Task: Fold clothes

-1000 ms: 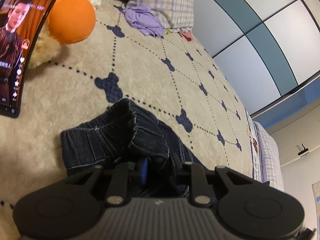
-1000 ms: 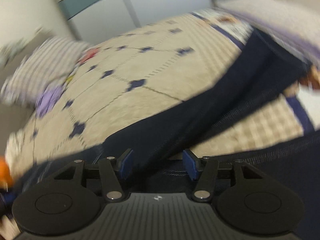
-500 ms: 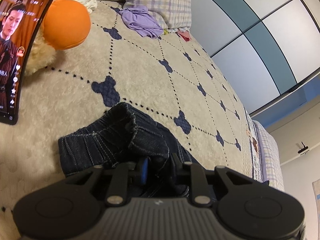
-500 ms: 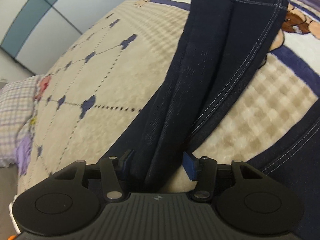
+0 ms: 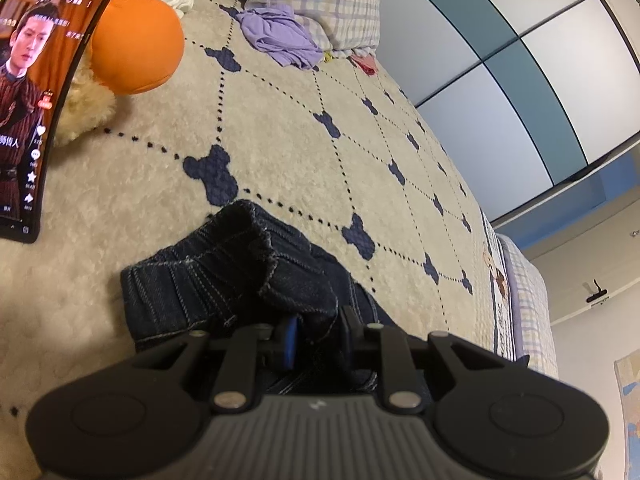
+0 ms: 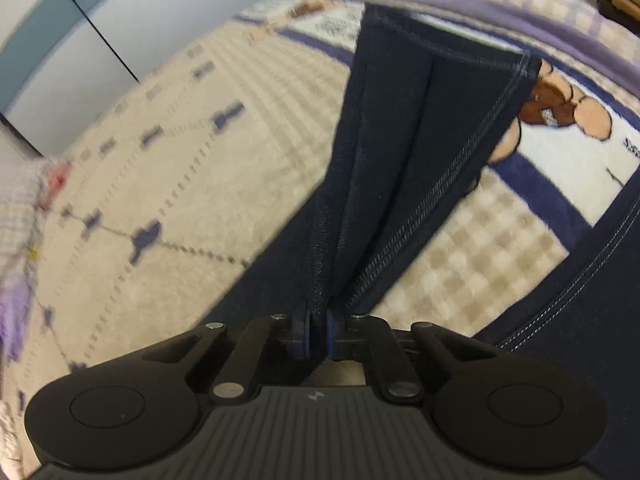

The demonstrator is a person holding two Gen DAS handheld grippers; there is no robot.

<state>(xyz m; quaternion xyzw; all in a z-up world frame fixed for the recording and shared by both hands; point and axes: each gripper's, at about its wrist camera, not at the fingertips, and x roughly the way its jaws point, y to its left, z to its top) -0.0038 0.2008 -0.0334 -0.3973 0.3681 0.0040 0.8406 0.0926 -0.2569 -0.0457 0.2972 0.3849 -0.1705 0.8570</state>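
Jeans (image 5: 224, 280), dark denim, pale stitching, waistband bunched, apparently elasticated

Right hand-held gripper (image 6: 318, 334) has clamped the jeans leg (image 6: 400, 152).

Black ribbed claw (image 6: 318, 330) with blue pads (image 5: 289, 338).

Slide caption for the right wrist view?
Right gripper shut on a pinched fold of dark jeans lying across the patterned blanket.
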